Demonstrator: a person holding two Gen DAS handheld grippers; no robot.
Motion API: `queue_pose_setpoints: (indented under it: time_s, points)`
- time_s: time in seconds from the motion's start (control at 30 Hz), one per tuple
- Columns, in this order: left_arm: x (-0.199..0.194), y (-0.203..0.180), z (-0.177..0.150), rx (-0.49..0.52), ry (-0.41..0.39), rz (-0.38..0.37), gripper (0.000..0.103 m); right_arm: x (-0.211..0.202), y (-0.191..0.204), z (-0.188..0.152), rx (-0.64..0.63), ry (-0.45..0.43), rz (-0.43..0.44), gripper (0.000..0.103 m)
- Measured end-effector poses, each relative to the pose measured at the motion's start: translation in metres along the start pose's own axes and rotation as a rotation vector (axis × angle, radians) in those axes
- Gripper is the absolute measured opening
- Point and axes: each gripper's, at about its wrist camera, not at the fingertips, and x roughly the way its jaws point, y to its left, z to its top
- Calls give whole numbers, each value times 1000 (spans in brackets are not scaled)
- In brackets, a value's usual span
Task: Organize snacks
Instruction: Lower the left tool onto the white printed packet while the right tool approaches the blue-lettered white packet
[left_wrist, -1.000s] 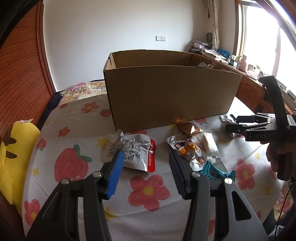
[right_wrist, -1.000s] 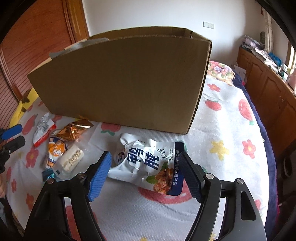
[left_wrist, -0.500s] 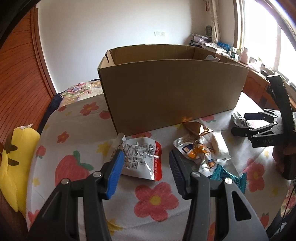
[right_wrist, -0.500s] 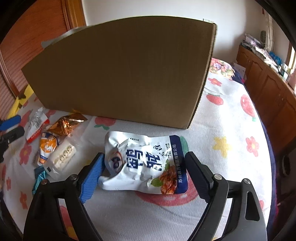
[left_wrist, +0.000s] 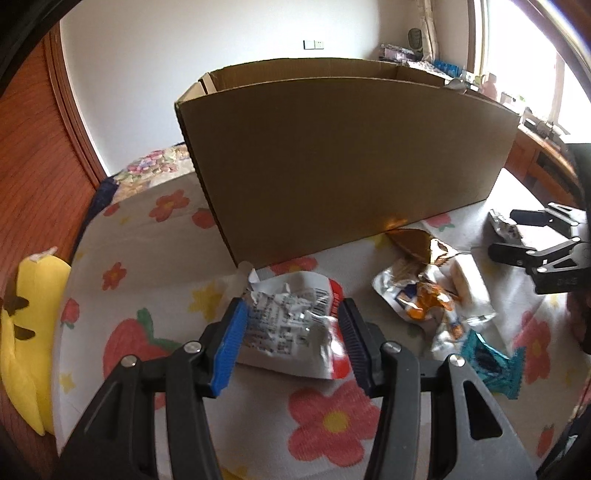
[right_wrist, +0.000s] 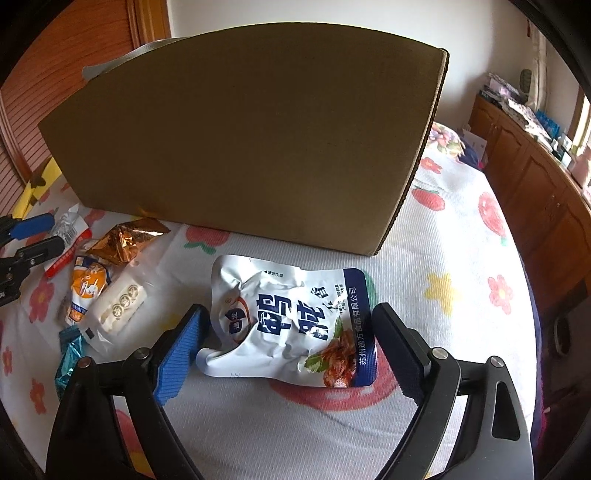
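Observation:
A big open cardboard box (left_wrist: 343, 158) stands on the flowered tablecloth; it also fills the right wrist view (right_wrist: 243, 136). My left gripper (left_wrist: 291, 325) is open, its jaws on either side of a crumpled silver and red snack packet (left_wrist: 295, 325) lying flat. My right gripper (right_wrist: 291, 339) is open, its jaws astride a white and blue snack pouch (right_wrist: 291, 321) lying on the cloth in front of the box. The right gripper also shows at the right edge of the left wrist view (left_wrist: 532, 236).
Between the grippers lie a copper foil pack (right_wrist: 125, 240), an orange and white pouch (right_wrist: 88, 288), a white wrapped snack (right_wrist: 118, 306) and a teal wrapper (right_wrist: 70, 354). A yellow plush toy (left_wrist: 22, 332) lies at the left table edge. Wooden cabinets (right_wrist: 535, 192) stand at the right.
Both grippers have moved forward and down. The silver and red packet now sits between the left jaws, the white and blue pouch between the right jaws. Both stay open.

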Motion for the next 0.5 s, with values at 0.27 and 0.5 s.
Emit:
queue_pose_setpoints:
  time_s: [0.27, 0.5]
  points:
    - [13, -3, -2, 50, 11, 23, 68, 0, 0, 0, 0, 0, 0, 92]
    - [21, 5, 4, 6, 35, -12, 71, 0, 2, 0, 0, 0, 0, 92]
